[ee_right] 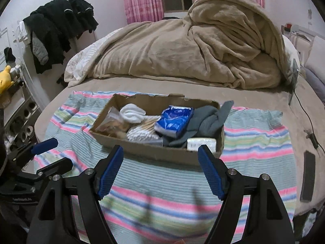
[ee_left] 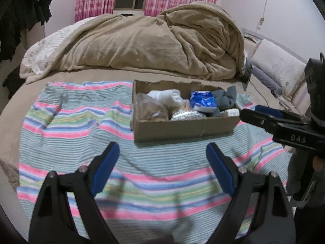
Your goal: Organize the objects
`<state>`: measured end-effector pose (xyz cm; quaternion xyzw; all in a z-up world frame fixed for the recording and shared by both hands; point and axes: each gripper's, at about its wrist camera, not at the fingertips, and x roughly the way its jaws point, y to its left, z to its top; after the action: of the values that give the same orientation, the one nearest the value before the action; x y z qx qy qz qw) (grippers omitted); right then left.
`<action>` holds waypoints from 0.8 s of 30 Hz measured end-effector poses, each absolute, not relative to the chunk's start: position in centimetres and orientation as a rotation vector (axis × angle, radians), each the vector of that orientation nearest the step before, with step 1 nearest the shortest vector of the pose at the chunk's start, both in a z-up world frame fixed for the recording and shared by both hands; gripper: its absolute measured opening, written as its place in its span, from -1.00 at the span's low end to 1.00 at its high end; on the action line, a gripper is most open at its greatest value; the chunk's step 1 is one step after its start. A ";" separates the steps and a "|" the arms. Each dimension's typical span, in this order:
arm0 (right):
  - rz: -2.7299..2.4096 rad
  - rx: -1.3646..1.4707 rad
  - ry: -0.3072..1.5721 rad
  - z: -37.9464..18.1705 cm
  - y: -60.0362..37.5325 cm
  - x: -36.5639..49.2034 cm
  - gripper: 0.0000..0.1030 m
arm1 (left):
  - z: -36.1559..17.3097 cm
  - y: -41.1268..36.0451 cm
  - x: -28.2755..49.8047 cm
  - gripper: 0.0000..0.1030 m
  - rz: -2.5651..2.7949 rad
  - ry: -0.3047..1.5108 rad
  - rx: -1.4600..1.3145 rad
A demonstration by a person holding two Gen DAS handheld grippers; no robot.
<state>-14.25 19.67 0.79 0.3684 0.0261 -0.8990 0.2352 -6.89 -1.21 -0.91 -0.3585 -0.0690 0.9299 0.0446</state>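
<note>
Striped towel [ee_right: 254, 142] on a bed bearing a full cardboard box [ee_right: 162, 152]; left gripper [ee_left: 162, 162] and right gripper [ee_right: 160, 166] gape empty. Risk: snagging loose grey socks [ee_right: 209, 120].

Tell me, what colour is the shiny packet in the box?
Blue with white markings; the packet shows best in the right wrist view.

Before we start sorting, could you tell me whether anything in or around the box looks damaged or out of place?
The cardboard box has a ragged, torn back rim, and a grey sock hangs over its right end. Nothing has spilled onto the striped towel.
</note>
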 end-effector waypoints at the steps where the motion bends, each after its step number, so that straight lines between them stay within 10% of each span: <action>1: -2.468 1.010 0.065 0.9 19.7 -13.8 0.52 | -0.8 -1.0 -6.3 0.72 2.852 -0.198 -1.092; 24: -2.507 0.939 -0.046 3.0 21.7 -8.1 0.52 | 2.9 1.3 -1.0 0.79 2.985 -0.116 -0.963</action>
<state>-8.08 21.75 3.05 0.3414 -0.0167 -0.9112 0.2298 -0.97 1.31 2.93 -0.3069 -0.0369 0.9510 0.0013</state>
